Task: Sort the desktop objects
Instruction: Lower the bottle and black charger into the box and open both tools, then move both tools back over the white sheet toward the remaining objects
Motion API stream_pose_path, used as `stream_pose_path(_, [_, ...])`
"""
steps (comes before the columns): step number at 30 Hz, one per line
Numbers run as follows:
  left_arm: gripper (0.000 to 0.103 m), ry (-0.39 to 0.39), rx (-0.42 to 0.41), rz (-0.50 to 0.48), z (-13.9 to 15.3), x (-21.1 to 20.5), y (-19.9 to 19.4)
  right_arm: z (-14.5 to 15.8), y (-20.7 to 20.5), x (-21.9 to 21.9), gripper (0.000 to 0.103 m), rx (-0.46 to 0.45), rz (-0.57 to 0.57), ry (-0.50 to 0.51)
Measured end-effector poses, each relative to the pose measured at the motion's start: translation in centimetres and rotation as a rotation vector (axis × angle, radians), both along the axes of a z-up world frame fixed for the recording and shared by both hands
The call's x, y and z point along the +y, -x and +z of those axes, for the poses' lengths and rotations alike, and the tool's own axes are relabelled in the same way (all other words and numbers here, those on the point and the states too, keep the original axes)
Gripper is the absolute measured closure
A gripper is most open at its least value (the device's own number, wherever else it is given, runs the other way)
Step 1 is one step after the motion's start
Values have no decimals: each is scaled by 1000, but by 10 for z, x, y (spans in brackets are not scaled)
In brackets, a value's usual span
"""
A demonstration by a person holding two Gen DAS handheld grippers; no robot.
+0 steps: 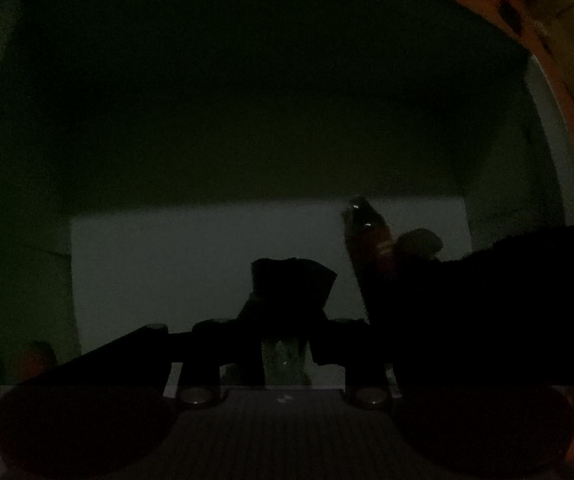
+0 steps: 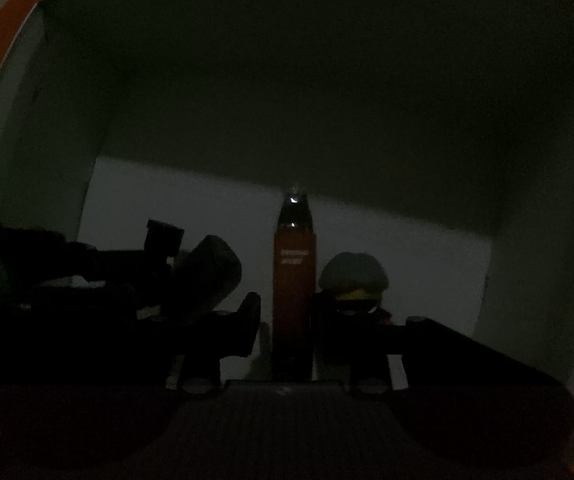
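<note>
Darkness filled the white-walled, orange-rimmed box (image 2: 15,12) into which both claws pointed. The right claw (image 2: 287,302) stood slightly open around an upright red-brown cylindrical tube with a shiny tapered tip (image 2: 293,280), and a thin pale strip showed between the tube and the claw's left finger. The left claw (image 1: 293,276) was only a black silhouette with something small and greenish (image 1: 283,356) low between its fingers, so I cannot tell its state; the tube rose just to its right.
</note>
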State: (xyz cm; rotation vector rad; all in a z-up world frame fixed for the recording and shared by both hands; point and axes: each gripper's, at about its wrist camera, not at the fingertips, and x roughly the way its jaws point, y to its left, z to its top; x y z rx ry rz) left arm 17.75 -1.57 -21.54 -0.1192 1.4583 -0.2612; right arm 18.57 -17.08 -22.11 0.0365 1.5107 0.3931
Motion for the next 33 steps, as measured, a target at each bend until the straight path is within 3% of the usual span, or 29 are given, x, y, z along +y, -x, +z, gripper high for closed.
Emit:
stream_pose_path(4, [80, -6, 1, 5, -2, 15, 3, 6, 0, -8, 67, -5, -15, -11])
stream_pose_path(6, [71, -8, -2, 10, 0, 19, 5, 8, -1, -11, 65, -8, -28, -13])
stream_pose_path(14, [71, 3, -54, -37, 31, 19, 0, 19, -3, -18, 62, -12, -62, -10])
stream_pose_path(19, [71, 31, -80, -53, 51, 14, -5, 42, -5, -18, 57, -38, -61, -36])
stream_pose_path(33, [71, 56, -151, -69, 89, 3, -29, 97, -33, -31, 56, -130, -132, -101])
